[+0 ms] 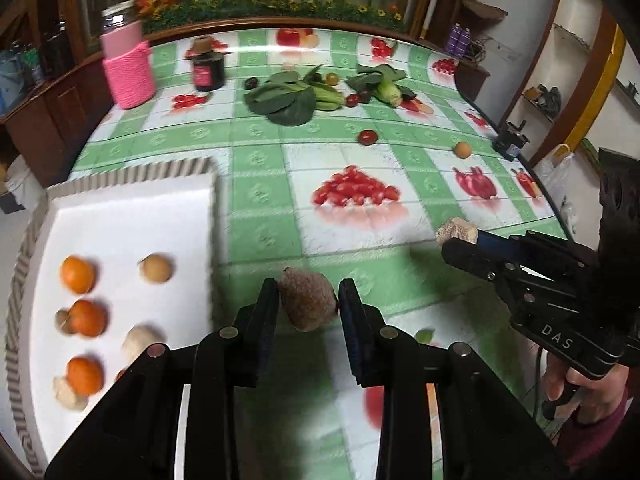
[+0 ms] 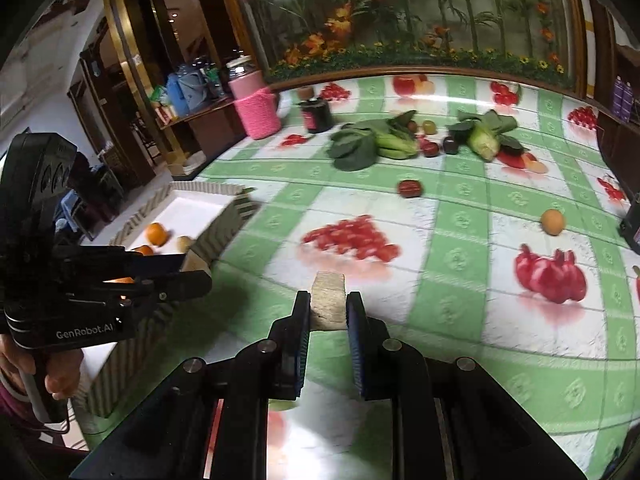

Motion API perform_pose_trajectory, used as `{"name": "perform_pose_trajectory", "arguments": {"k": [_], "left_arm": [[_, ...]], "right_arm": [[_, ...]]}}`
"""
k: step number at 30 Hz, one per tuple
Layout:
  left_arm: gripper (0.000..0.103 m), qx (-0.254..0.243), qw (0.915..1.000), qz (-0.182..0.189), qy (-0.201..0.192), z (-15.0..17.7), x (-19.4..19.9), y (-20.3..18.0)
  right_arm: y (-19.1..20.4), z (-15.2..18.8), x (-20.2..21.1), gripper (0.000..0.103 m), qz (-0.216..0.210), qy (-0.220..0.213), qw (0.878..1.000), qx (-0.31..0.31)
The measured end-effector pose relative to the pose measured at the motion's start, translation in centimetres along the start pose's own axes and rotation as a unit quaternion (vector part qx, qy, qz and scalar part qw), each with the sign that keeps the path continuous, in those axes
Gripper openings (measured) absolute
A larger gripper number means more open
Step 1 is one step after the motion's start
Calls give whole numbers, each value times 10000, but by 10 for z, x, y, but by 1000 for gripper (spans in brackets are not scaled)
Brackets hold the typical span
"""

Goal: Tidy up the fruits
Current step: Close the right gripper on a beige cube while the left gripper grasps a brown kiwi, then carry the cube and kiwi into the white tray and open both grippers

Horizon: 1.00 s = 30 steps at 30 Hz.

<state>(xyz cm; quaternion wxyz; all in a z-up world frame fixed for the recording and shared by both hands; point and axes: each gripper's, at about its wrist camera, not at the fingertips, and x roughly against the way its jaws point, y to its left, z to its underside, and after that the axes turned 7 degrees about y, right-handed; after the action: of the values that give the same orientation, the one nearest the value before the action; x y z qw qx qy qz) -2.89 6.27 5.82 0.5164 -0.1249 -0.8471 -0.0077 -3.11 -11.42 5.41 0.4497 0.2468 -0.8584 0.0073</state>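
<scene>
My left gripper [image 1: 308,293] is shut on a brown fuzzy fruit [image 1: 307,302], held just right of the white tray [image 1: 132,178] with its corrugated rim. Several oranges [image 1: 78,274] and tan round fruits [image 1: 157,267] lie in that tray. My right gripper [image 2: 329,300] is shut on a beige rough chunk [image 2: 329,292] above the green checked tablecloth. In the left wrist view the right gripper [image 1: 460,239] shows at the right, a hand on its handle, with the chunk [image 1: 456,230] at its tips. The right wrist view shows the left gripper [image 2: 196,267] beside the tray [image 2: 224,220].
Loose on the cloth lie a red fruit [image 1: 368,137] and a tan-orange round fruit [image 1: 463,149]. Leafy greens [image 1: 286,98] with small dark fruits sit farther back. A pink knit-covered jar [image 1: 128,70] and a dark jar [image 1: 208,68] stand at the back left. A black device [image 1: 510,140] sits at the right edge.
</scene>
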Motion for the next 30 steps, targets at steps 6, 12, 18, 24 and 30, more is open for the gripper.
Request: {"name": "perform_pose_trajectory", "arguments": {"k": [6,12,18,24,30], "left_arm": [[28,168,9994,-259,-142,21,13,21],[28,298,9985,-410,-203,37,23,35],[28,400,9977,-497,-238,49,30,46],[28,472,9972,-525,-235,57,34,53],[28,563,9965,-565,-234,64,38,65]], "right_arm": [[35,7,-4,18,-168,64,9997,151],[63,10,-5,18,-256,61,9991,325],[84,12,-8,18,-350,106,9981,488],[102,13,-11,18,-423,147,9970,637],[115,11,-14,18,-488,163,9958,752]]}}
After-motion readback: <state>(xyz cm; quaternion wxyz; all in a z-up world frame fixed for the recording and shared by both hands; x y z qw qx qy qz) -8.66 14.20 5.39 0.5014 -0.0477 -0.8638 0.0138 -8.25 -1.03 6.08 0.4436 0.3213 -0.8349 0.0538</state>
